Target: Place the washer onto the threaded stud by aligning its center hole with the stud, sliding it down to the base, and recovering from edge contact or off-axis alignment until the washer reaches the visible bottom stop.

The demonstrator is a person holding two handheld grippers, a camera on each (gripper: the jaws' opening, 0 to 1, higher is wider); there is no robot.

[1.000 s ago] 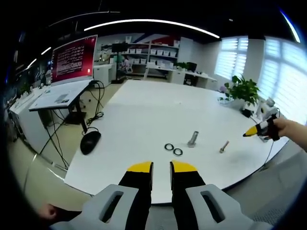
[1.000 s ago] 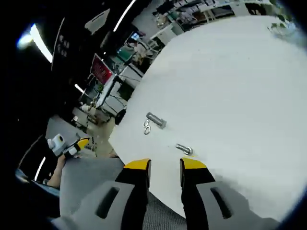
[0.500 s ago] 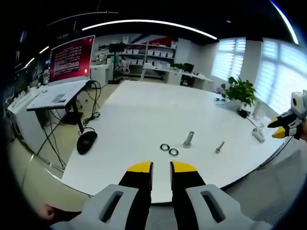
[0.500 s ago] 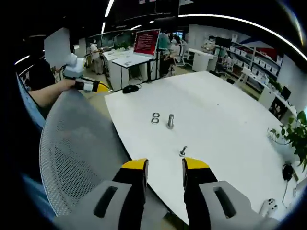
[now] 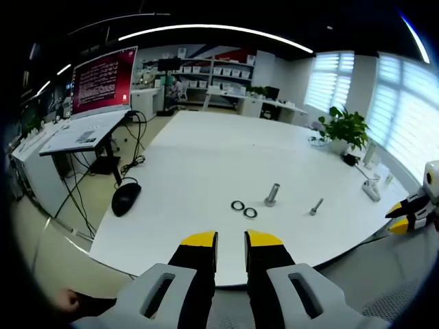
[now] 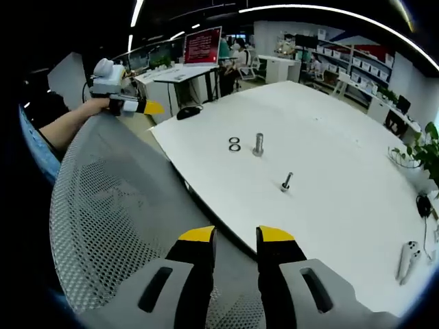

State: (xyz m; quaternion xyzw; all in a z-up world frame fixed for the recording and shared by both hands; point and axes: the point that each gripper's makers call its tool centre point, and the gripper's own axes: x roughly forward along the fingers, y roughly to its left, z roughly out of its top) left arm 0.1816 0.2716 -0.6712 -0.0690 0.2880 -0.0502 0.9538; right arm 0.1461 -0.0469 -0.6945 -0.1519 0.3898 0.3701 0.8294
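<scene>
**Washers and stud at rest on table**

White table [image 5: 206, 157] carries an upright threaded stud [image 5: 272, 195]. Two dark ring washers [image 5: 243, 208] lie touching, centre frame, well above the left gripper [image 5: 230, 238]. Both grippers, including right gripper [image 6: 230, 235], stand slightly spread, empty.

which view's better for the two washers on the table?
Left gripper view: the two washers lie side by side as separate dark rings, just left of the upright stud. In the right gripper view the washers are farther off and smaller, and read as one small figure-eight beside the stud.
</scene>
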